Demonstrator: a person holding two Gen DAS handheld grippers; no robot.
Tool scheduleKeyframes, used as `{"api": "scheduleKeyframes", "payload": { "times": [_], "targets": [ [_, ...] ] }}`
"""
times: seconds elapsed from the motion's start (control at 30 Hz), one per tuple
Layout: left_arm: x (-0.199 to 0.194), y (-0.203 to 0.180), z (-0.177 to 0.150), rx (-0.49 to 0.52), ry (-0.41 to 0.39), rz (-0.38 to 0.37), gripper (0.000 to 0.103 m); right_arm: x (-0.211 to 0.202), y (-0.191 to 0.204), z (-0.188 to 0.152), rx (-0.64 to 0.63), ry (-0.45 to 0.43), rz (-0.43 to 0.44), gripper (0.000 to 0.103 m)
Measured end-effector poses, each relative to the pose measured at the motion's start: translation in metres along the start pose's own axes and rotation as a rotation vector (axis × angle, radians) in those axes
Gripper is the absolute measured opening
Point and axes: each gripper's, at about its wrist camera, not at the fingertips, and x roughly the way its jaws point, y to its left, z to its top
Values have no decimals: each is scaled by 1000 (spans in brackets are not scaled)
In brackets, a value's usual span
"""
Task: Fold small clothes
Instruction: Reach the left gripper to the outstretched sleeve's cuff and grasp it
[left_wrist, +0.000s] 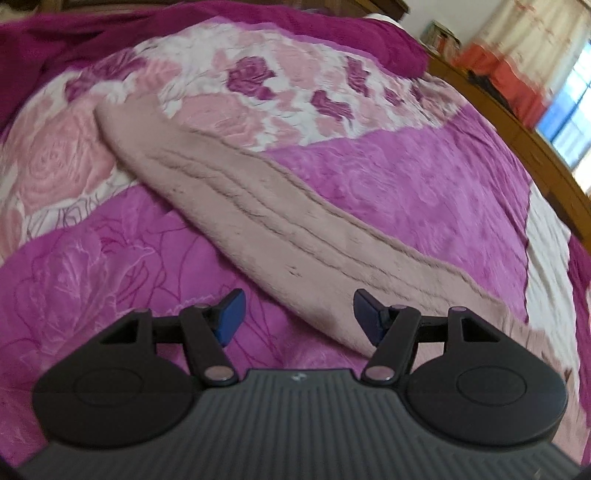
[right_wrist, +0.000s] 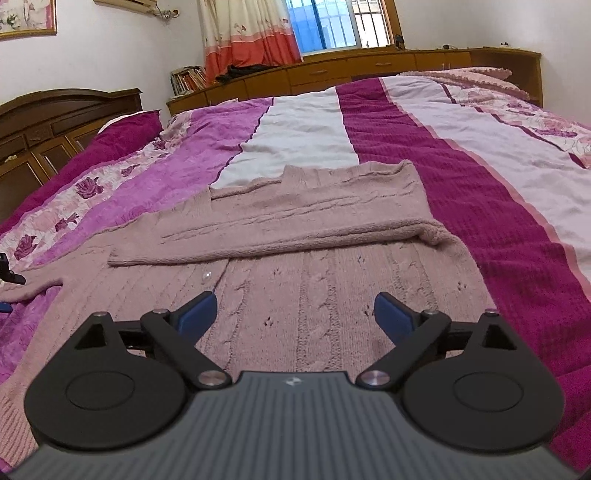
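Left wrist view: a dusty-pink knitted sleeve (left_wrist: 266, 218) is seen laid out straight across the floral bedspread (left_wrist: 424, 184), so that it can be taken up and turned inward.
Left claw (left_wrist: 299, 317): spread wide and empty; it is held over the near end of the sleeve, apparently just above the knit, though blur makes contact hard to judge.
Right wrist view: the body of the pink cardigan (right_wrist: 332, 280) is seen spread flat on the bed, front up, a clear button (right_wrist: 207, 275) showing near the placket.
Folded sleeve (right_wrist: 280, 225): already laid across the chest, which narrows the garment for later folds.
Right claw (right_wrist: 295, 317): wide apart, nothing gripped; it is poised over the lower body panel.
Stage, as judged: one sleeve is folded in, the other is not yet.
Background: a wooden headboard (right_wrist: 55, 122) and a curtained window (right_wrist: 325, 26).
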Motion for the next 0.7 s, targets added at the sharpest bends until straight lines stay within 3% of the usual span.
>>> {"api": "scheduleKeyframes", "payload": {
  "times": [0.4, 0.7],
  "targets": [
    [32, 34, 28, -115, -77, -41, 66, 8, -3, -1, 11, 6, -7, 96],
    [46, 40, 45, -140, -119, -39, 66, 14, -6, 0, 12, 14, -17, 96]
  ]
}}
